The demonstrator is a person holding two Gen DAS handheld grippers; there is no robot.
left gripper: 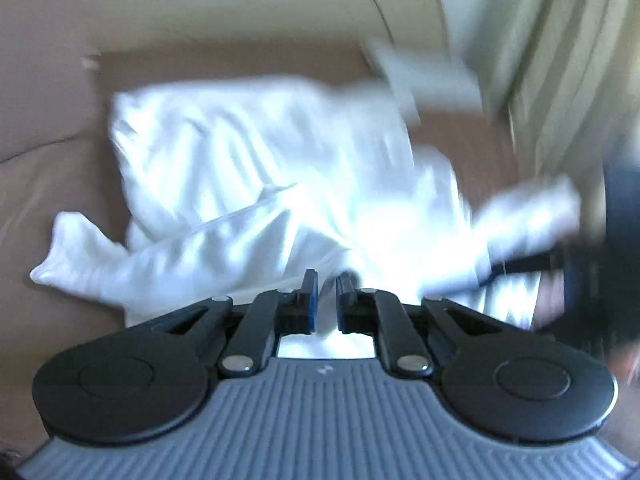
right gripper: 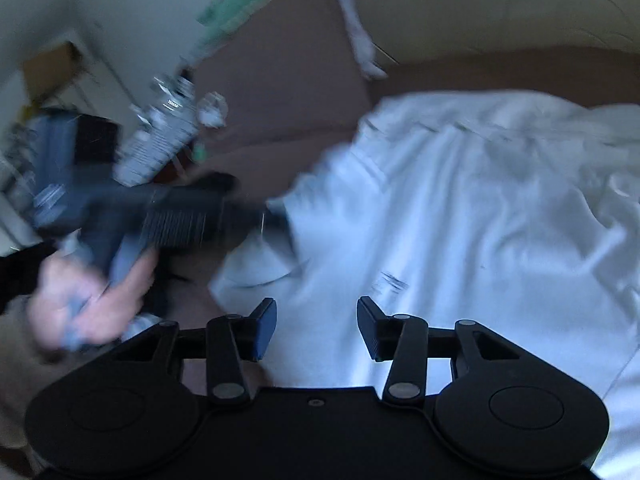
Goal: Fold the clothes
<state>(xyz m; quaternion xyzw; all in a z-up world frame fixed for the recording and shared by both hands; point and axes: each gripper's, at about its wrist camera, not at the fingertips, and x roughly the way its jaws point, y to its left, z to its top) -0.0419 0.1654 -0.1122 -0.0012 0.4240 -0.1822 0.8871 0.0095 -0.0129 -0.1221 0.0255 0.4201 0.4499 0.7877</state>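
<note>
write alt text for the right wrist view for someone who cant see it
A white garment lies rumpled on a brown surface, filling the right side of the blurred view. The right gripper hangs open above it, nothing between its jaws. At left, a hand holds the left gripper at the garment's edge.

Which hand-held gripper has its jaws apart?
The right hand-held gripper: wide gap between its jaws, above the white garment; the left hand-held gripper is nearly shut.

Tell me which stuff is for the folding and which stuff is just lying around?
For the folding:
- white shirt
- left gripper, shut, white cloth at its tips
- right gripper, open above the shirt

Just lying around:
- crumpled white wad on the brown surface
- curtain
- small white cloth
</note>
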